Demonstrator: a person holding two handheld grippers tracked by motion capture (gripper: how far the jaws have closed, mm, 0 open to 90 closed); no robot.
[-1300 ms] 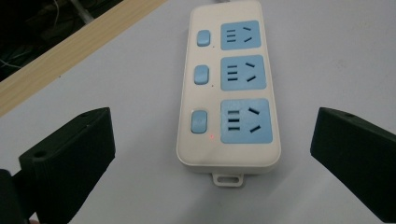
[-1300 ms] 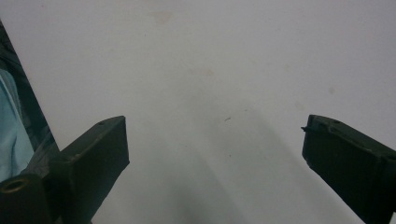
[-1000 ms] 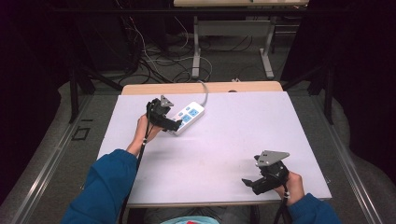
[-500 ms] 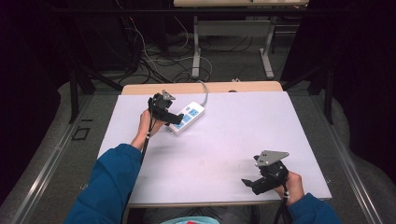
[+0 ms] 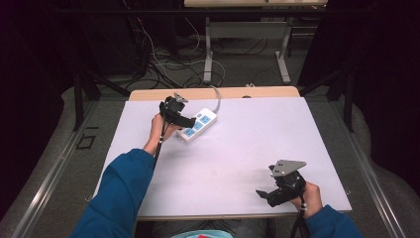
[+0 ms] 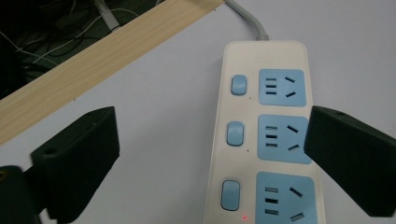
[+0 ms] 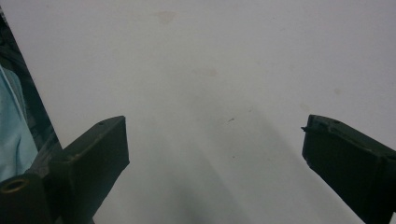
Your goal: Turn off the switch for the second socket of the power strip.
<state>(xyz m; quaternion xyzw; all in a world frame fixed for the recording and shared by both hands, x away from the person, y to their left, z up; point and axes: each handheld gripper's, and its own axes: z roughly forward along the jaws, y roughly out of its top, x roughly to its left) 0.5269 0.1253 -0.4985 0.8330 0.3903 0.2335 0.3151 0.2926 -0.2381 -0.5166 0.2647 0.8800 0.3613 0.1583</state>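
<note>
A lab or test room: a bare white table (image 5: 223,163) stands before dark curtains (image 5: 381,74), loose cables (image 5: 163,64) on the grey floor (image 5: 64,148), another desk (image 5: 247,29) behind.

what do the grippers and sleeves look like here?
Left gripper and right gripper: black bodies, two blocky black jaws each. The right carries a grey three-cornered plate. A dark cable trails from the left. Both sleeves are blue.

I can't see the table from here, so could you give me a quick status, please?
Left gripper open over white power strip with blue sockets, jaws just closing slightly. Right gripper open over bare white table. Nothing in the way.
</note>
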